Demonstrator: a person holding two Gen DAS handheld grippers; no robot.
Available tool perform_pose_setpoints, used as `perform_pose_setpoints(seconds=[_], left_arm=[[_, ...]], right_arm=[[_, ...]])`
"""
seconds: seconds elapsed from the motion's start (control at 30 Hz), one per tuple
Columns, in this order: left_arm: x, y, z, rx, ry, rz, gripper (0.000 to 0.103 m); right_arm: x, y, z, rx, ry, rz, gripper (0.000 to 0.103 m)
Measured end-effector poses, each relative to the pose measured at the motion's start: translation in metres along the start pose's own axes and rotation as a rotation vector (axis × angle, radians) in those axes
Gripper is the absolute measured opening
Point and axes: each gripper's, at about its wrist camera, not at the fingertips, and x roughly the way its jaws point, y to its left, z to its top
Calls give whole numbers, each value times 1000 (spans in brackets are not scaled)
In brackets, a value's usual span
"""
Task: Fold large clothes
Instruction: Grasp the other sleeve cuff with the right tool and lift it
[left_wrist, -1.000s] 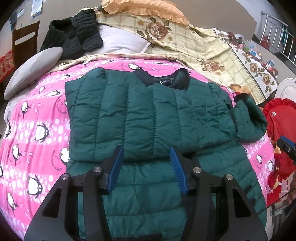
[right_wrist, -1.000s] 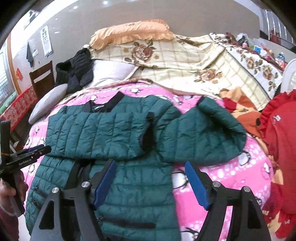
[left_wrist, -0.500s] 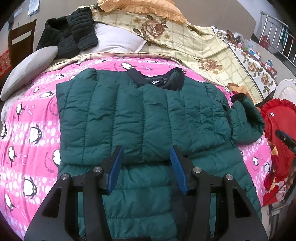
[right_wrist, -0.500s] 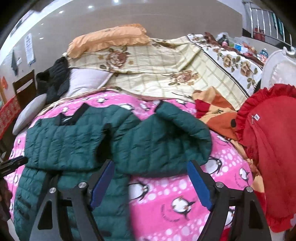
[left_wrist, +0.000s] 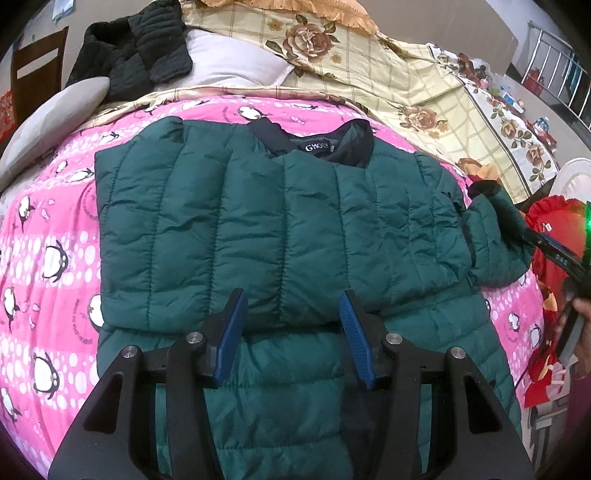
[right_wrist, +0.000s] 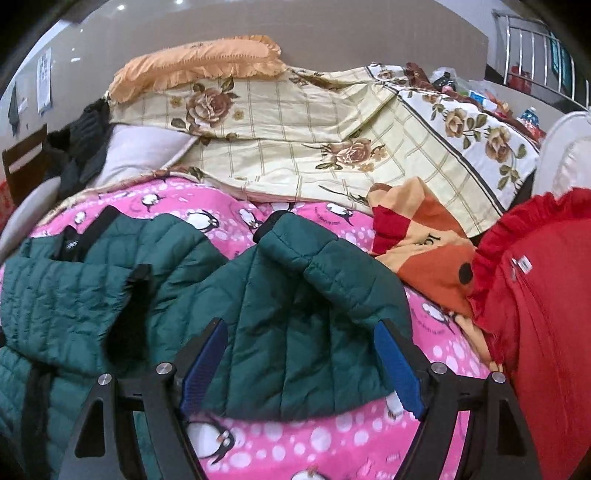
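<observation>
Left wrist — quilted, puffy green jacket

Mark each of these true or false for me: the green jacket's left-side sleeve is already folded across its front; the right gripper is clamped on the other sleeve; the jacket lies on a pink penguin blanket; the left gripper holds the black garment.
1. The green jacket has one sleeve folded across its front: true.
2. The right gripper is clamped on the other sleeve: false; its jaws stand open around the sleeve, not pressing it.
3. The jacket lies on a pink penguin blanket: true.
4. The left gripper holds the black garment: false; it is open over the jacket, and the garment lies far off by the pillows.
</observation>
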Motion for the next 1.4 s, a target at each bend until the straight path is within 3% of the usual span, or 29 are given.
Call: perform_pose_setpoints(seconds=[0.27, 0.37, 0.43, 0.47, 0.53, 0.6, 0.67, 0.93, 1.13, 1.4], left_arm=[[9, 5, 2, -21, 22, -16, 52], [11, 7, 4, -25, 24, -15, 52], [12, 9, 4, -34, 23, -13, 52], [12, 11, 4, -38, 25, -14, 52], [13, 13, 4, -44, 28, -13, 52], [13, 14, 3, -47, 29, -13, 52], [13, 15, 2, -46, 29, -12, 52], [8, 18, -2, -75, 23, -33, 52], [0, 17, -4, -62, 11, -38, 52], [-12, 22, -3, -102, -14, -68, 52]], right_arm=[[46, -8, 24, 13, 30, -36, 79], [60, -16, 28, 42, 45, -8, 79], [65, -19, 28, 55, 48, 9, 62], [68, -20, 28, 56, 58, 18, 44], [71, -21, 26, 60, 65, 34, 35], [66, -21, 26, 58, 48, 47, 18], [55, -19, 26, 50, 11, 52, 12], [-9, -25, 42, 129, -140, 169, 9], [-41, -12, 49, 140, -179, 255, 9], [-80, 34, 57, 103, -219, 395, 8]])
